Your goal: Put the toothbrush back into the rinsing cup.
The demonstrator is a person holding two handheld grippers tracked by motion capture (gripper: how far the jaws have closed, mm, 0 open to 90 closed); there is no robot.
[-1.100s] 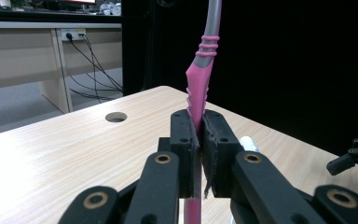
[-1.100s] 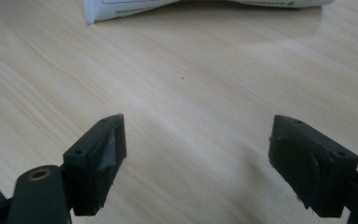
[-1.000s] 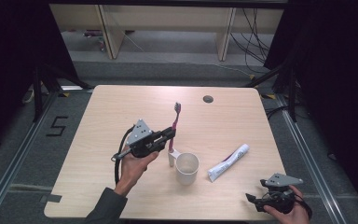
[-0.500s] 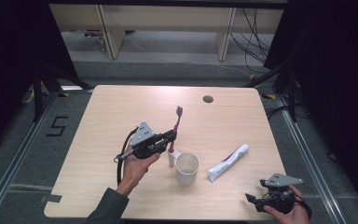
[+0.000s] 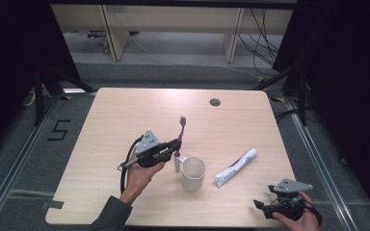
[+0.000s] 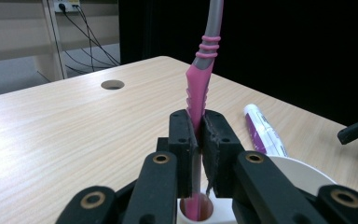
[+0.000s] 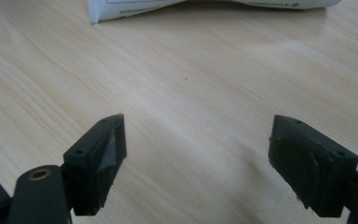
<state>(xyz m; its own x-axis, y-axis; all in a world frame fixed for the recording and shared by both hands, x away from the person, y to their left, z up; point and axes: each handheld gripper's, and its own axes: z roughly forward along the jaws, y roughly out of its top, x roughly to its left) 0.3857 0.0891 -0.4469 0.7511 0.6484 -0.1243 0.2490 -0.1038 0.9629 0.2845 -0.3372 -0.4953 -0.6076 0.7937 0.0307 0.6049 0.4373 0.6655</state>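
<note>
Pale wood counter (image 5: 125, 110) in a dark room: toothbrush held upright at centre.

Left gripper (image 5: 175, 144) fingers clamp the pink toothbrush (image 5: 180, 131) low on its handle, beside the white cup (image 5: 193, 172) at the cup's 10 o'clock. Judged light, stiff, slick; the ribbed grip is the better hold. Its tip is hidden behind the fingers. Right gripper (image 5: 258, 206), at the counter's 5 o'clock, stands open and empty, toothpaste tube (image 5: 236, 167) lying near.

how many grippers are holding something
1: the left gripper is shut on the pink toothbrush above the cup. The right gripper is open over bare table.
</note>
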